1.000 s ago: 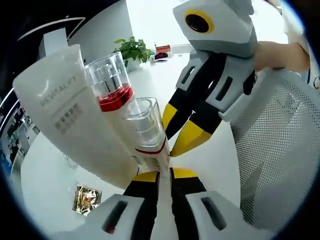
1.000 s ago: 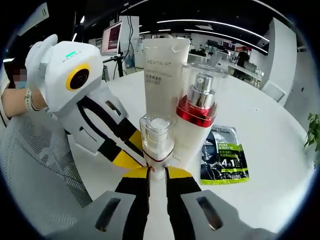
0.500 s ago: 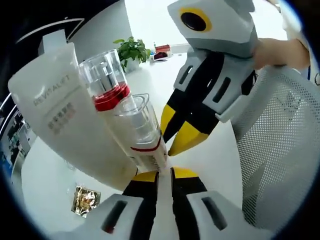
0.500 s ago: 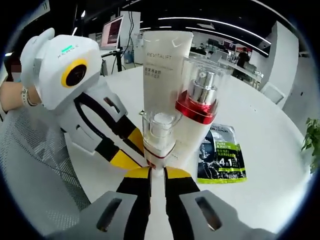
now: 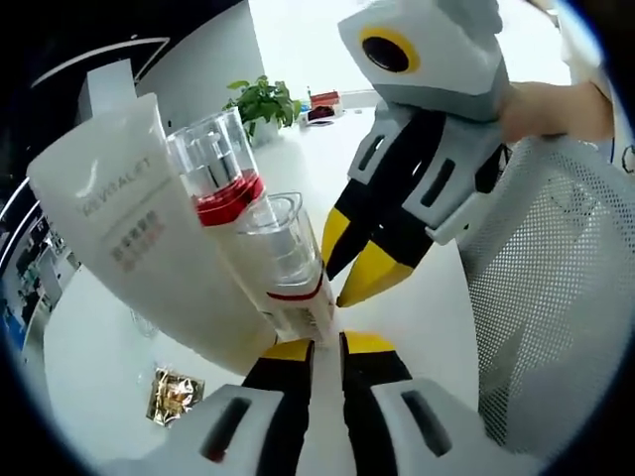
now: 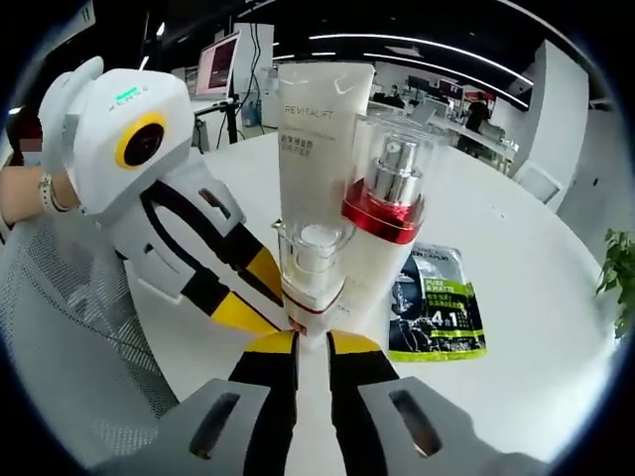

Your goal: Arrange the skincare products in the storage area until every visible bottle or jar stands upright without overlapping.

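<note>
A small white bottle with a clear cap and thin red ring (image 5: 286, 260) (image 6: 311, 270) stands on the white table. Right behind it stands a taller pump bottle with a red collar (image 5: 220, 178) (image 6: 382, 203), and behind that a white REVITALIFT tube (image 5: 124, 233) (image 6: 316, 119). My left gripper (image 5: 324, 345) (image 6: 270, 315) and my right gripper (image 6: 314, 342) (image 5: 345, 296) both have their jaws nearly together. Their tips rest at the small bottle's base from opposite sides. I see nothing between either pair of jaws.
A green and black sachet (image 6: 437, 309) lies flat beside the bottles, and a gold foil packet (image 5: 171, 397) lies on the table. A white mesh wall (image 5: 556, 297) (image 6: 60, 337) stands close by. A potted plant (image 5: 263, 99) sits at the far edge. A hand (image 5: 556, 104) holds the right gripper.
Both views shifted slightly. The small bottle leaned a little half a second ago and now stands straighter. Both grippers remain at its base.
</note>
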### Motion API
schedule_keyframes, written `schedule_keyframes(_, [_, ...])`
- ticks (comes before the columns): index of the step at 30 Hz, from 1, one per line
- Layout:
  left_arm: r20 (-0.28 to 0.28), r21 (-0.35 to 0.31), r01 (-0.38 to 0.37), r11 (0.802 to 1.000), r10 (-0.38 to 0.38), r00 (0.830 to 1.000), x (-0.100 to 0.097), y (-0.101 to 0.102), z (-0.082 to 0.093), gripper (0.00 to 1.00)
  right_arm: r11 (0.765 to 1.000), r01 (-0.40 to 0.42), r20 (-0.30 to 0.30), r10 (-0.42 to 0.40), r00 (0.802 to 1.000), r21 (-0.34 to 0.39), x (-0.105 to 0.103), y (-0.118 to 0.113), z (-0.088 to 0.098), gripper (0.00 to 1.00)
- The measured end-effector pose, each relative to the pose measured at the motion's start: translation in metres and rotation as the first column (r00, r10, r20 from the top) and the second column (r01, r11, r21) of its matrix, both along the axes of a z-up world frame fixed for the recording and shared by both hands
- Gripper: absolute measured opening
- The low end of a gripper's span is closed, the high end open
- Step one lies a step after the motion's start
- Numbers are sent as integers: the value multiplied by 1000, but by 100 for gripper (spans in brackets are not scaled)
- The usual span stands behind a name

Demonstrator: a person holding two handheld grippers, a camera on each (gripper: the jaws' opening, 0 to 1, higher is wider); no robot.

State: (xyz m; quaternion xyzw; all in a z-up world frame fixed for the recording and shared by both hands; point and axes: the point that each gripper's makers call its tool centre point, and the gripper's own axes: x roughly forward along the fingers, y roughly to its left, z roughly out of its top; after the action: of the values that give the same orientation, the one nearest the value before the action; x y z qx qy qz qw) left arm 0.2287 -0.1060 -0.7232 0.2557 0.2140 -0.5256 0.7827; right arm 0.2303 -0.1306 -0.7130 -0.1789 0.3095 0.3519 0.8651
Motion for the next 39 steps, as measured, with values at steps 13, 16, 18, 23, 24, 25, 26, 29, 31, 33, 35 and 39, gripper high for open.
schedule_keyframes(13, [-29,-31,-93,995,93,995,1,23,25,10,997,56,20,-57,998,61,1,-6,18,14])
schedule_keyframes(16, [-38,-58,-133,989,131,991,5,32,34,10,993,79,31,-82,996,90,1,-11,28,17])
schedule_keyframes(18, [-50,-72,-160,984,156,986,5,37,40,11,991,83,31,-86,996,101,-1,-12,31,18])
schedule_keyframes(23, [-70,-93,-228,969,222,973,5,51,52,12,991,83,58,-90,994,110,-3,-12,46,24])
schedule_keyframes(24, [-73,-93,-242,966,236,969,5,55,53,13,991,79,62,-86,994,110,-4,-11,48,26])
schedule_keyframes(25, [-74,-92,-247,965,241,968,4,58,55,14,991,77,65,-85,994,111,-4,-11,50,27])
schedule_keyframes(26, [-73,-91,-259,962,253,965,3,60,58,16,991,72,70,-80,994,113,-5,-10,53,29])
schedule_keyframes(29, [-76,-91,-279,956,273,959,-1,66,63,19,992,64,79,-73,994,113,-5,-8,57,33])
schedule_keyframes(31, [-77,-94,-296,950,290,954,0,73,65,22,992,59,80,-68,994,109,-7,-7,58,36])
schedule_keyframes(33, [-79,-102,-320,942,313,947,-2,78,69,26,992,57,83,-67,994,113,-9,-6,61,41])
schedule_keyframes(35, [-78,-118,-351,929,344,936,0,85,73,32,992,59,83,-68,994,113,-10,-6,62,45])
schedule_keyframes(39, [-88,-134,-382,915,372,924,-2,97,77,37,993,62,91,-72,993,103,-11,-7,65,55])
